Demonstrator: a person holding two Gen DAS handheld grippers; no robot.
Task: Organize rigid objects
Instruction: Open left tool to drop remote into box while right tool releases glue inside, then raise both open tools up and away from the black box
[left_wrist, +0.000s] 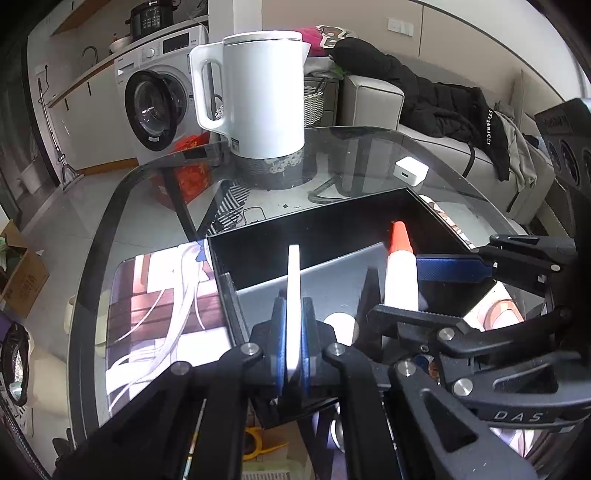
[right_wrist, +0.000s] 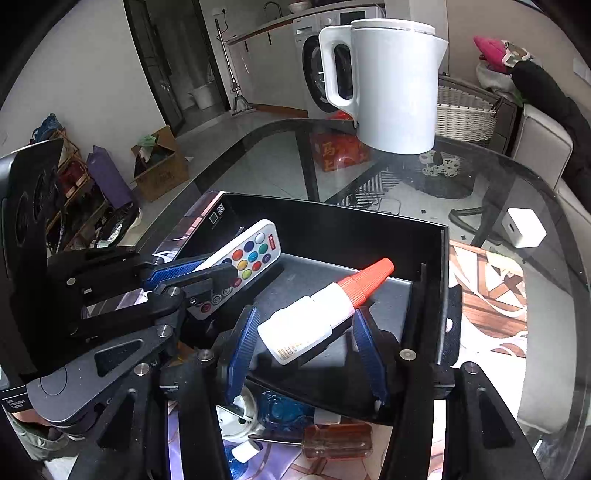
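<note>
A black open box (left_wrist: 332, 218) (right_wrist: 332, 218) stands on the glass table. My left gripper (left_wrist: 293, 332) is shut on a white remote with coloured buttons (left_wrist: 293, 295) (right_wrist: 245, 258), held edge-up over the box's left side. My right gripper (right_wrist: 306, 347) is open around a white glue bottle with an orange cap (right_wrist: 321, 314) (left_wrist: 400, 269); the bottle lies tilted inside the box, between the blue pads (right_wrist: 242, 347), cap pointing up and right.
A white kettle (left_wrist: 258, 92) (right_wrist: 388, 85) stands at the table's far side. A white charger cube (left_wrist: 410, 171) (right_wrist: 524, 227) lies right of the box. An amber-handled screwdriver (right_wrist: 332, 439) and small items lie in front of the box on a printed mat (left_wrist: 162, 295).
</note>
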